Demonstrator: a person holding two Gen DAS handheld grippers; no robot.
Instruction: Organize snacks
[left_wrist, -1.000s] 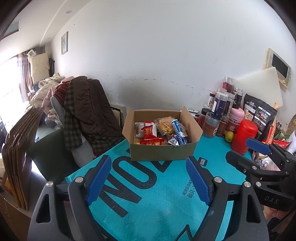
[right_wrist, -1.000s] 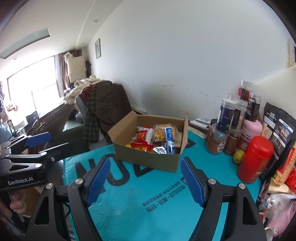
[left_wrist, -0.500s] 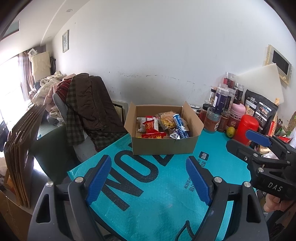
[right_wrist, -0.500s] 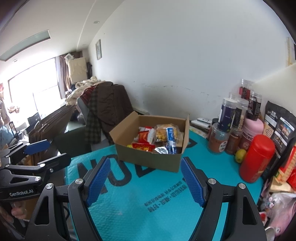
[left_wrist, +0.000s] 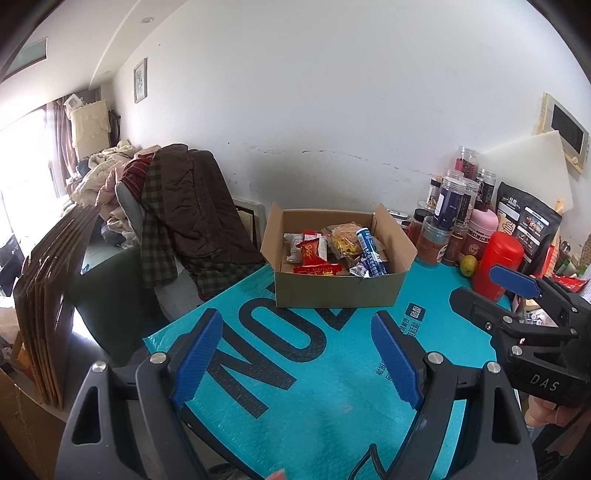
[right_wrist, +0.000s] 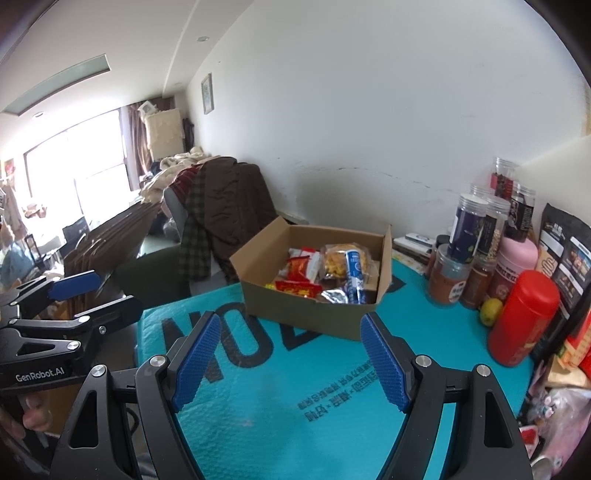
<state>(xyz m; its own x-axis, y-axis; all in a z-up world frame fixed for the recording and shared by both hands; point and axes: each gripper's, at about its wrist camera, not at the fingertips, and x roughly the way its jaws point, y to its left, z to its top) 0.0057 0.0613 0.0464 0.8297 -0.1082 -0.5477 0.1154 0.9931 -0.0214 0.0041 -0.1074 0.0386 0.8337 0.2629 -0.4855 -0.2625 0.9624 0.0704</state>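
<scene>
The snacks (left_wrist: 334, 253) lie in an open cardboard box (left_wrist: 336, 291) on the teal mat (left_wrist: 314, 369), well ahead of my fingers. My left gripper (left_wrist: 297, 356) and right gripper (right_wrist: 290, 356) both hover spread wide over the mat, holding nothing. Jars (right_wrist: 467, 236) and a red canister (right_wrist: 522, 315) stand right of the box.

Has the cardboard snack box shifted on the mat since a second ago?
No. The cardboard box still covers the same tops of the black letters on the teal mat, and the jar stays just off its right corner.
</scene>
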